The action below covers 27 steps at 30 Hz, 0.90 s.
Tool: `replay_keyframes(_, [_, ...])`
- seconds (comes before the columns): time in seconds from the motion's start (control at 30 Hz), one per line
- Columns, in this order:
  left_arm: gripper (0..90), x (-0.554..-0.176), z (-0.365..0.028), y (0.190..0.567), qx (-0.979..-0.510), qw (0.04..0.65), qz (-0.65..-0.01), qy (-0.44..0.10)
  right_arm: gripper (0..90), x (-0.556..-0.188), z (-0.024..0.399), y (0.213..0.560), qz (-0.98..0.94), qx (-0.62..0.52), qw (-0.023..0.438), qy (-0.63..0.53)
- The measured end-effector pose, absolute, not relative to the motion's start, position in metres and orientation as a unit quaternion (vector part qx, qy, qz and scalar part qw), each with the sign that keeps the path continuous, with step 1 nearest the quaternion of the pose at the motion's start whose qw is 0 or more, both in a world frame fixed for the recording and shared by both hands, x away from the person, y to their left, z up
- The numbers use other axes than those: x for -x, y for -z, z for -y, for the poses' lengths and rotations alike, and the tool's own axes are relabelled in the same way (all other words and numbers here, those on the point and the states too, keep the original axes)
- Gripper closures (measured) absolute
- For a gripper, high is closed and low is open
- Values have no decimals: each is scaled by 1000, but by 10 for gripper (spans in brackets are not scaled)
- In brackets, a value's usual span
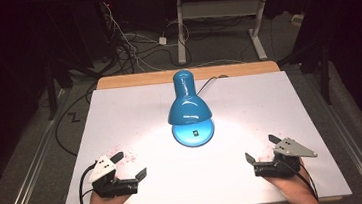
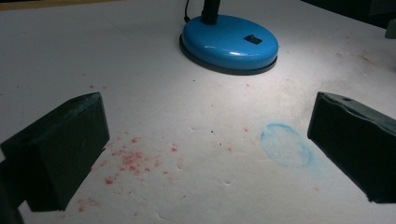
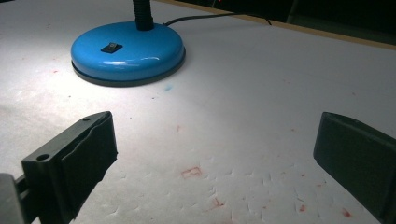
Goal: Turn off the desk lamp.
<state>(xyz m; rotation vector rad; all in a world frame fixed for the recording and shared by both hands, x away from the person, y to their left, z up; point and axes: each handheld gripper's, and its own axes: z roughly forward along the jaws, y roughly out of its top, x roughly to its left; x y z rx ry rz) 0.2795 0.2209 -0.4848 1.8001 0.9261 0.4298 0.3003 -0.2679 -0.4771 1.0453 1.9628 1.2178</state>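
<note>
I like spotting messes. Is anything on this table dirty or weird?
Yes. The white sheet is stained: red specks near the left gripper, a faint blue ring beside them, and more red marks near the right gripper. The lamp looks fine.

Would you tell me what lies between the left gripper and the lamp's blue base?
Only bare white table cover, marked by red specks and a faint blue ring, lies between the left gripper and the lamp base, per the left gripper view.

Lamp [image 1: 188, 109] on table [image 1: 280, 107] centre, toward far edge; left gripper [image 1: 130, 166] near-left of lamp, right gripper [image 1: 260, 148] near-right.
</note>
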Motion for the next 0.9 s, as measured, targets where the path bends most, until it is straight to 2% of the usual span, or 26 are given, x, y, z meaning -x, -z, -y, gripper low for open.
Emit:
replay_keyframes(0.23, [0,-278,-220,488,-757,505,-377,-173,3,-300,271,475,-731,-401,300,-464])
replay_keyframes(0.9, [0,-280,-226,486,-743,521,-382,-173,7,-298,269,474,-734,-400,298,-461])
